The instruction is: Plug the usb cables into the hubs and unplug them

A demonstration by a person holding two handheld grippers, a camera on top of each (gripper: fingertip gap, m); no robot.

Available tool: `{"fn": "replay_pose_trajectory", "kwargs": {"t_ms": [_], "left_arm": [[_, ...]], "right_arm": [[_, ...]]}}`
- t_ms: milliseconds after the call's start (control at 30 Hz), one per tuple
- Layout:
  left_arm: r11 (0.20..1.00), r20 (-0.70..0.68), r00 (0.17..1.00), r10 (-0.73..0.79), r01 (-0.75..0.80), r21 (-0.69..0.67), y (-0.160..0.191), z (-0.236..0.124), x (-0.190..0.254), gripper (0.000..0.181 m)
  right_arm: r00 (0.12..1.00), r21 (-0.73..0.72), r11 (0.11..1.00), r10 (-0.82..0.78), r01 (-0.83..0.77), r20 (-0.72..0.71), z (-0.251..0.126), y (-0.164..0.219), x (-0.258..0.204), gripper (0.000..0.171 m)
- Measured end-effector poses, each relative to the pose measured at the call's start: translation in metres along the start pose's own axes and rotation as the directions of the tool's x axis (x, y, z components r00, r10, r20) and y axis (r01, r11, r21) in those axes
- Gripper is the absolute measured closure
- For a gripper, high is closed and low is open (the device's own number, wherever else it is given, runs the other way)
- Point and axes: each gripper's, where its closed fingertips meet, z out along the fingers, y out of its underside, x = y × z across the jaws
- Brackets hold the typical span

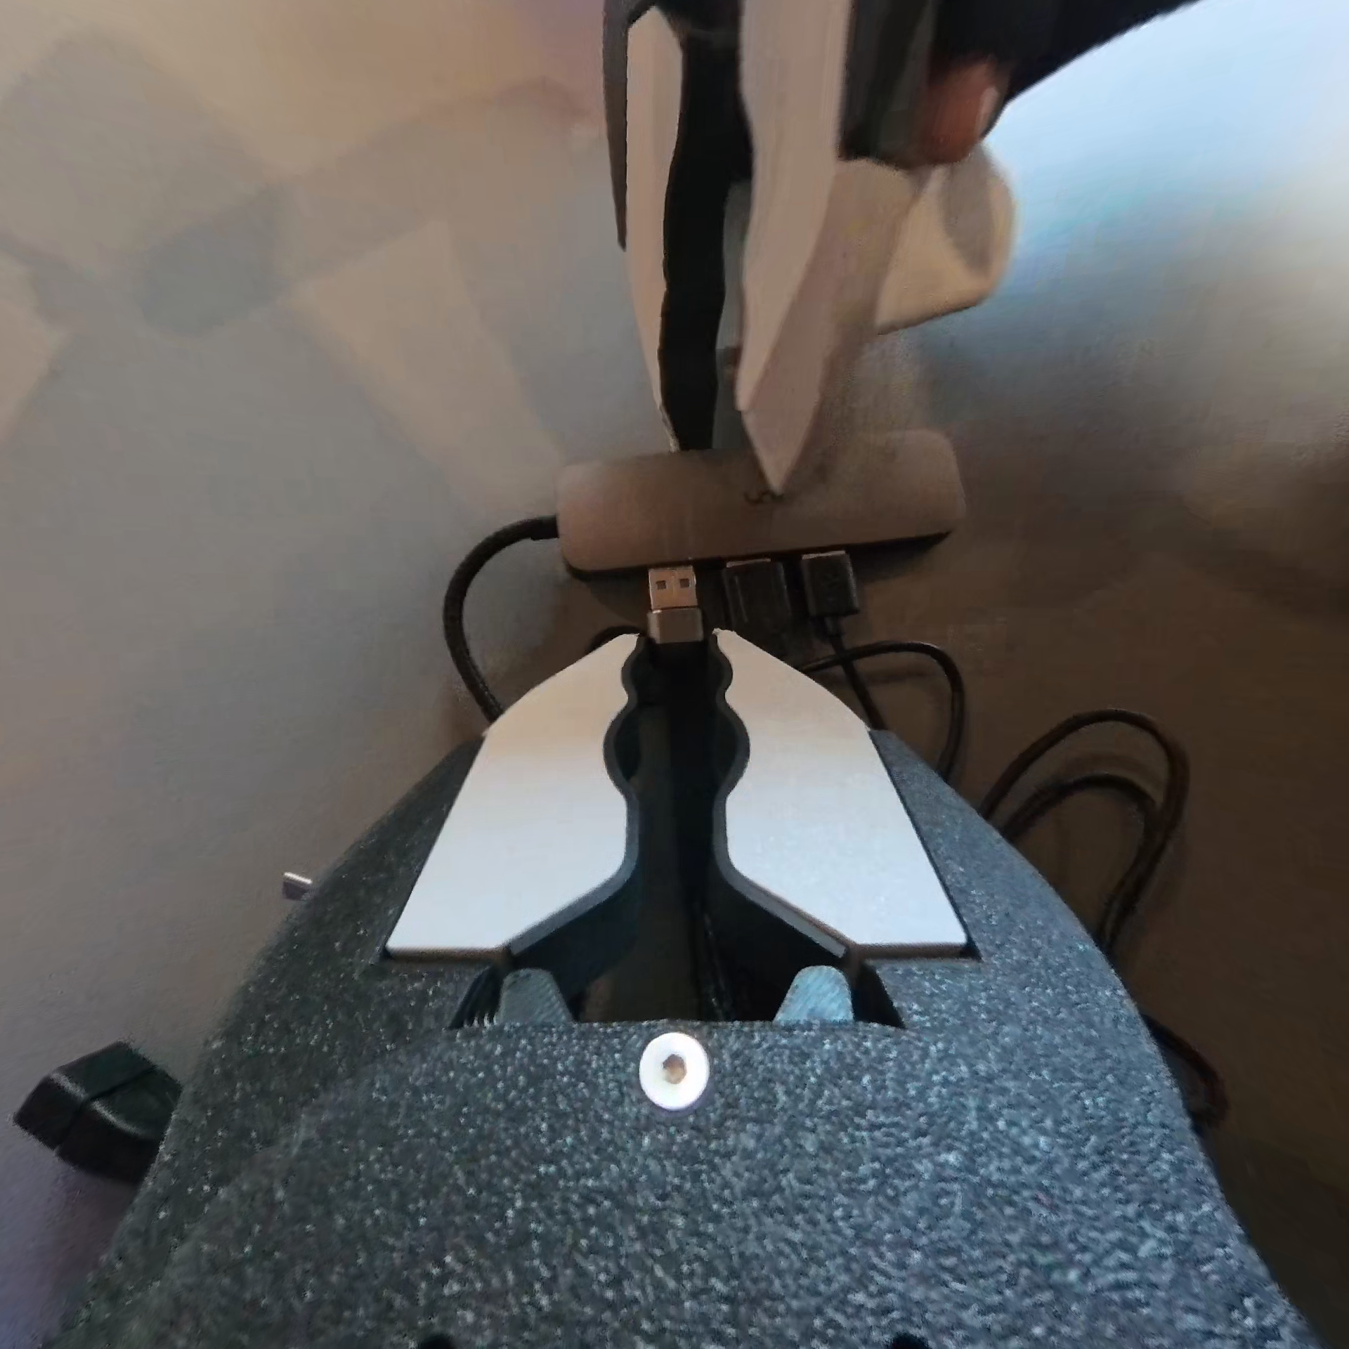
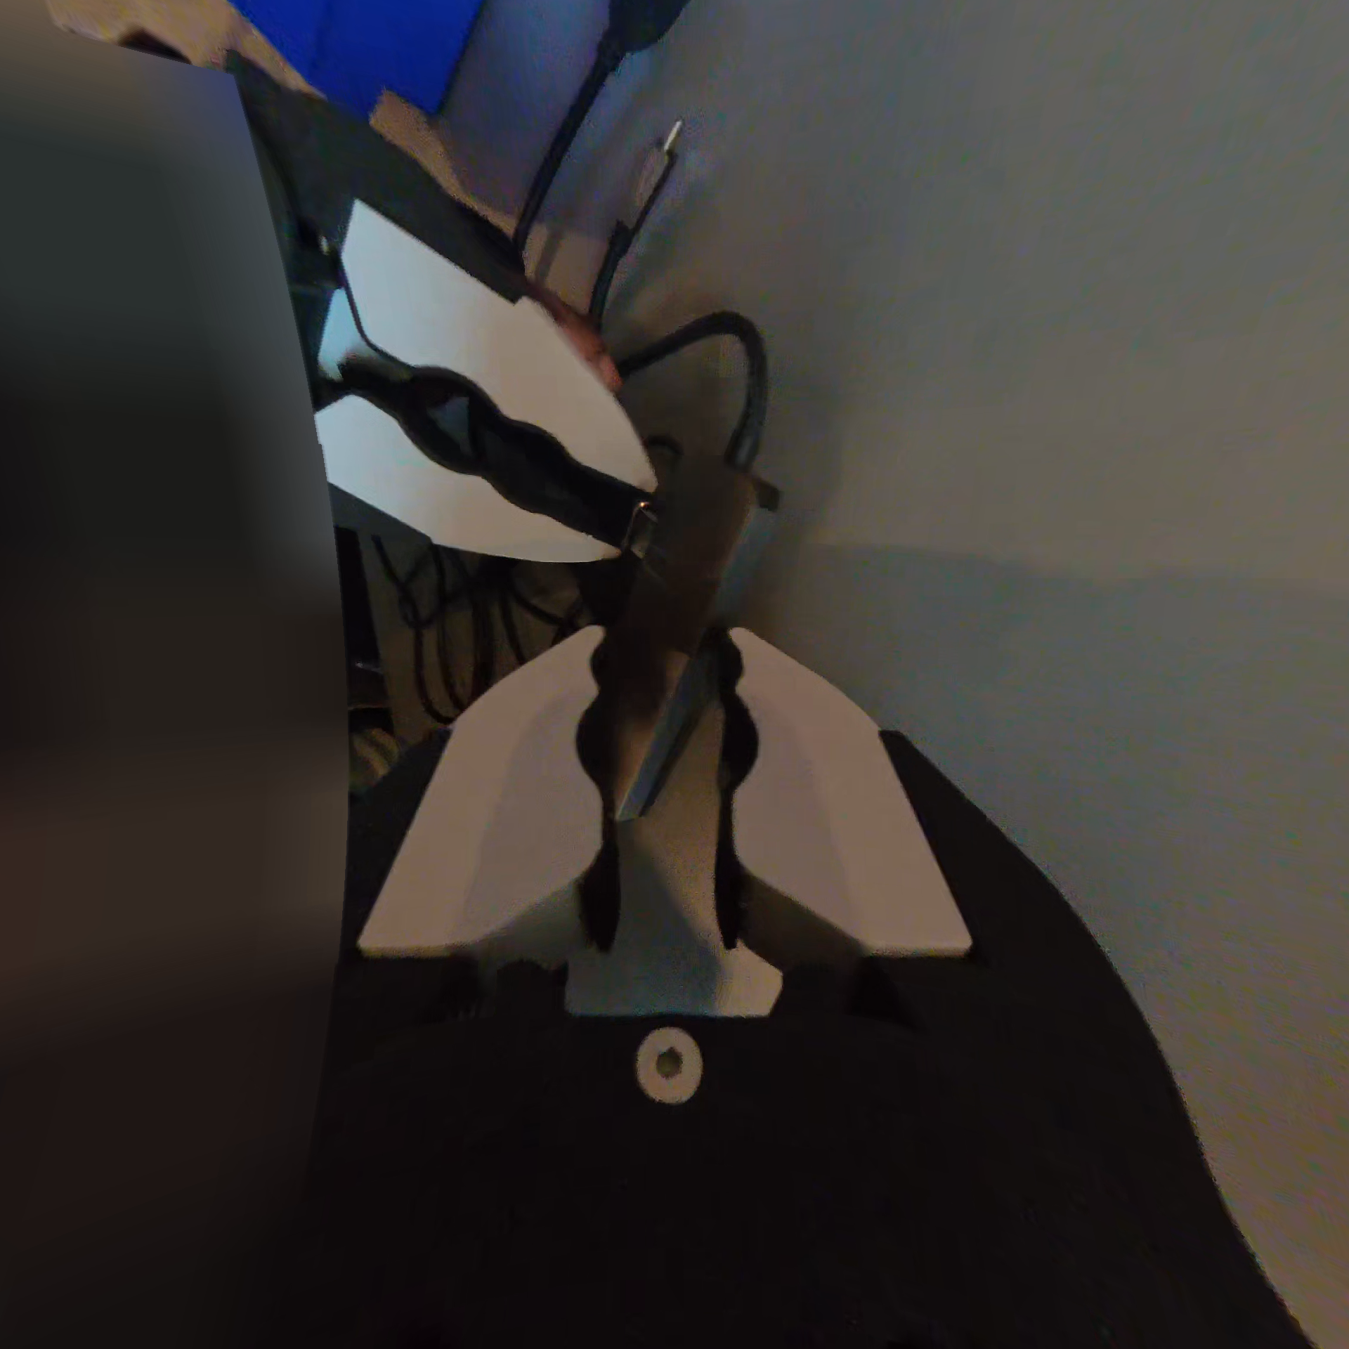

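Left gripper [image 1: 673, 636] pinching plug [image 1: 673, 590], axis in line with port directly ahead; right gripper [image 2: 660, 642] clamped on hub [image 1: 759, 511], bracing it.

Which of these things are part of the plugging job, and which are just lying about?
In the job:
- grey USB hub
- silver USB plug
- left tool gripping that plug
- right tool gripping the hub

Lying about:
- loose black cable loops
- blue object
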Motion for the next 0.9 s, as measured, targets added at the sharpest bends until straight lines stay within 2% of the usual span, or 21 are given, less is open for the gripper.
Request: {"fn": "replay_pose_trajectory", "kwargs": {"t_ms": [33,133,233,300,400,567,733,900], "left_arm": [[1.0,0.015,1.0,0.007,-0.007,0.023,-0.001,-0.001,-0.001,0.166],[0.995,0.068,0.997,0.041,-0.047,0.085,-0.005,-0.008,-0.003,0.166],[0.981,0.074,0.995,0.063,-0.075,0.181,-0.013,-0.015,0.0,0.166],[0.973,0.067,0.996,0.066,-0.079,0.216,-0.018,-0.016,0.003,0.166],[0.973,0.12,0.99,0.075,-0.099,0.208,-0.018,-0.016,0.0,0.166],[0.957,0.109,0.991,0.08,-0.107,0.269,-0.022,-0.022,0.0,0.167],[0.967,0.159,0.978,0.137,-0.167,0.19,-0.016,-0.016,-0.002,0.168],[0.969,0.139,0.988,0.073,-0.103,0.223,-0.017,-0.019,-0.005,0.168]], "right_arm": [[1.0,0.03,0.999,0.011,-0.011,0.016,-0.001,-0.003,0.001,0.151],[0.991,0.116,0.992,0.036,-0.051,0.125,-0.008,-0.014,-0.009,0.152],[0.985,0.122,0.992,-0.008,-0.014,0.175,-0.008,-0.017,-0.02,0.148],[0.981,0.125,0.992,-0.051,0.027,0.186,-0.005,-0.019,-0.026,0.157],[0.982,0.141,0.988,-0.093,0.07,0.162,-0.005,-0.023,-0.027,0.159],[0.981,0.174,0.98,-0.125,0.099,0.147,-0.006,-0.025,-0.03,0.161],[0.985,0.169,0.975,-0.157,0.143,0.071,-0.001,-0.025,-0.029,0.161],[0.982,0.151,0.971,-0.187,0.186,-0.009,-0.002,-0.029,-0.031,0.161]]}}
